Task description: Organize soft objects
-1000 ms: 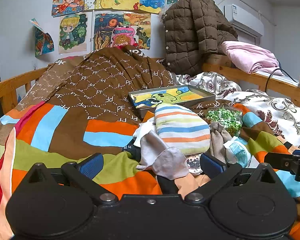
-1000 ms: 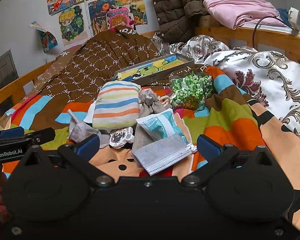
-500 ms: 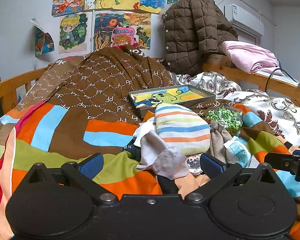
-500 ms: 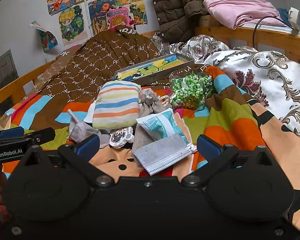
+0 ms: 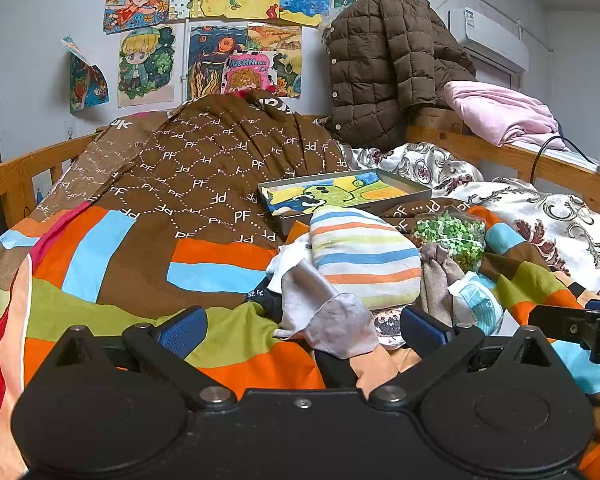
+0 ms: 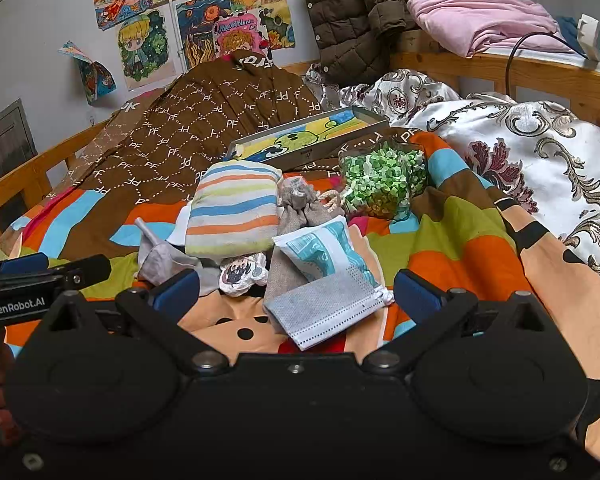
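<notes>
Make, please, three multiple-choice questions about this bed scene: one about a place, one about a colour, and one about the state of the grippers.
1. Where is the striped pouch relative to the picture tray?
A. In front of the tray, nearer the cameras
B. Inside the tray
C. Behind the tray, by the wall

2. What colour are the small pieces in the clear bag?
A. Red
B. Green and white
C. Black

3. In what state are the left gripper and right gripper?
A. Both shut on cloth
B. Only the left is open
C. Both open, holding nothing

Answers:
1. A, the pouch lies on the quilt below the tray's near edge.
2. B, the bag shows green and white bits.
3. C, each pair of blue pads stands wide apart with nothing between them.
</notes>
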A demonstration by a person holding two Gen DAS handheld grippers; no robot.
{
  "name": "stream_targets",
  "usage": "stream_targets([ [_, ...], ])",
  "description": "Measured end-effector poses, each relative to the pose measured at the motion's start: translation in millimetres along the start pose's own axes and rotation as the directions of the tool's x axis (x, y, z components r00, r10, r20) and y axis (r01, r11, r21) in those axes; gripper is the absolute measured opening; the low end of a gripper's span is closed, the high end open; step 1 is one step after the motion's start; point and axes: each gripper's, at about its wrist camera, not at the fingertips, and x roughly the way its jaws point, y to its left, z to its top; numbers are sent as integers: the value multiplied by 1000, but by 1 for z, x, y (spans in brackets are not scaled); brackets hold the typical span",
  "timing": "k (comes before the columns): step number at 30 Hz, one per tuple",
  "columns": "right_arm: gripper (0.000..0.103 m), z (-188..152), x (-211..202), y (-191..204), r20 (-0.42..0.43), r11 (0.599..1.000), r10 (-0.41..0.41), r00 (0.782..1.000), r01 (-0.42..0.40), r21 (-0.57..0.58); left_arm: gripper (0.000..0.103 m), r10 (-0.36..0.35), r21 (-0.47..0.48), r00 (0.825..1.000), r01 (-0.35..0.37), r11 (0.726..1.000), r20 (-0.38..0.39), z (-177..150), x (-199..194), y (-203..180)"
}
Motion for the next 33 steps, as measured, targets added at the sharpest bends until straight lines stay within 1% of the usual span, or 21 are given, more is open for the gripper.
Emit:
stream_targets([
  [7, 103, -2, 0, 0, -3, 1000, -8, 1000, 8, 2, 102, 25, 14, 1000, -25, 1000, -10, -1, 5, 1],
  [11, 103, -1, 2, -1, -20, 1000, -18, 1000, 18, 6, 102, 35, 54, 998, -32, 998, -43, 1, 12, 0],
  [14, 103, 2, 7, -3, -41, 1000, -23, 999, 23, 5, 102, 14, 104, 999, -9, 995, -48, 2, 15, -4],
  [18, 103, 7, 13, -4, -69, 999, -19, 997, 17, -28, 102, -30, 168, 996, 45, 985, -89, 2, 28, -8],
  [21, 103, 8, 16, -3, -96, 999, -3, 995, -2, -45, 102, -41, 200, 993, 63, 978, -110, 3, 42, -9],
  [25, 103, 7, 24, 3, -120, 996, -14, 993, 3, -88, 101, -73, 202, 989, 99, 974, -132, 8, 60, -8],
  [28, 102, 8, 31, 8, -127, 992, -29, 992, 13, -127, 97, -90, 200, 984, 121, 972, -156, 9, 73, -6],
  [30, 102, 9, 37, 10, -132, 989, -40, 990, 21, -144, 92, -101, 191, 979, 135, 972, -177, 9, 81, -3],
  [33, 102, 7, 47, 11, -153, 987, -56, 987, 32, -160, 89, -133, 158, 971, 165, 973, -197, 10, 87, 0],
])
